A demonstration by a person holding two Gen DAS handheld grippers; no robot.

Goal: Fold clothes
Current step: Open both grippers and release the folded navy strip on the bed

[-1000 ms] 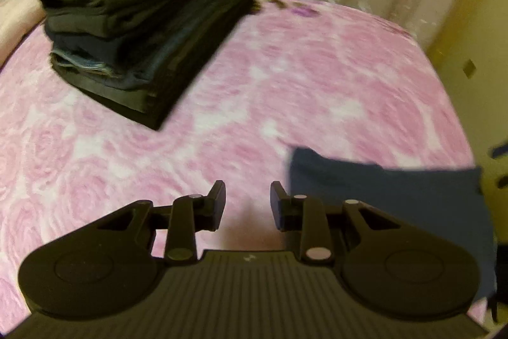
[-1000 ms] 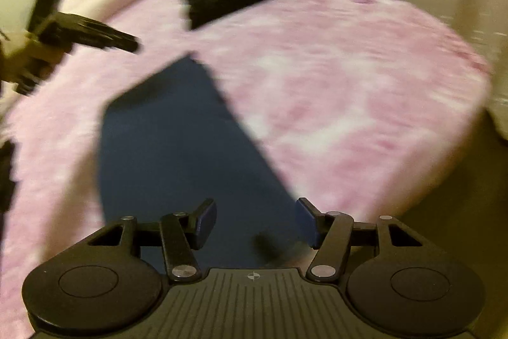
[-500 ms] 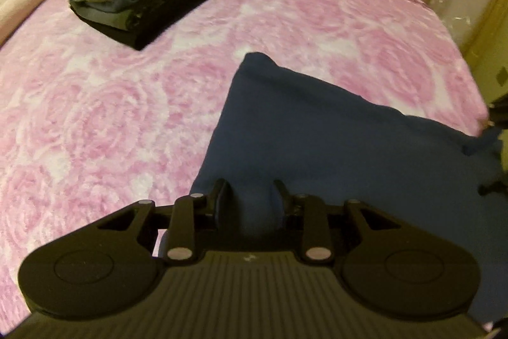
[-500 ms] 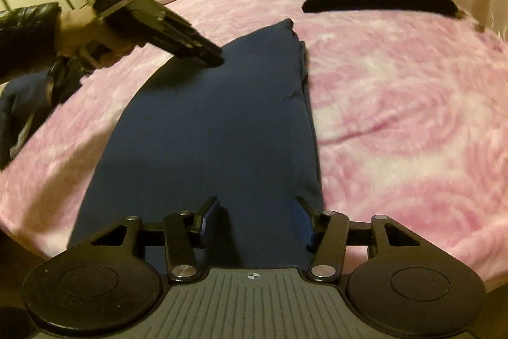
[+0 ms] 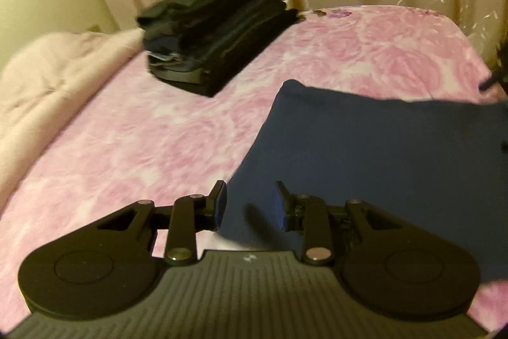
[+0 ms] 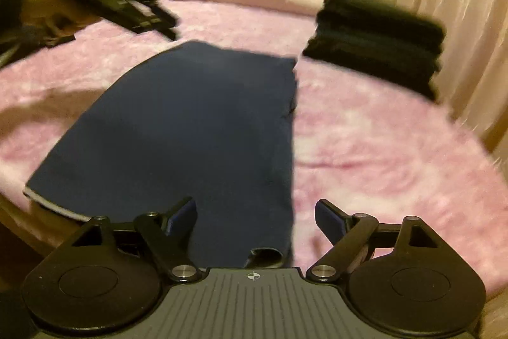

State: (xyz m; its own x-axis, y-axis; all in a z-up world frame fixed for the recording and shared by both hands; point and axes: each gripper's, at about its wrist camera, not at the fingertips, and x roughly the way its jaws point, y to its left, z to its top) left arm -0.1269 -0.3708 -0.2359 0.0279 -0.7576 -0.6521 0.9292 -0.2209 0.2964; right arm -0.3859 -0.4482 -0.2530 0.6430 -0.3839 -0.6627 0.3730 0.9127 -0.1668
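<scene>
A navy folded garment [image 6: 197, 123] lies flat on a pink rose-patterned bed [image 5: 133, 142], near a stack of dark folded clothes [image 5: 216, 40]. Both the left hand-held gripper [image 5: 250, 205] and right hand-held gripper [image 6: 257, 221] hover above it, jaws spread, holding nothing.

L gripper [image 5: 250, 204] jaws apart, nothing between pads, tilted down. R gripper [image 6: 255, 220] jaws wide apart, holding nothing. L hand [image 6: 41, 10] grips L tool, seen upper-left in R view.
</scene>
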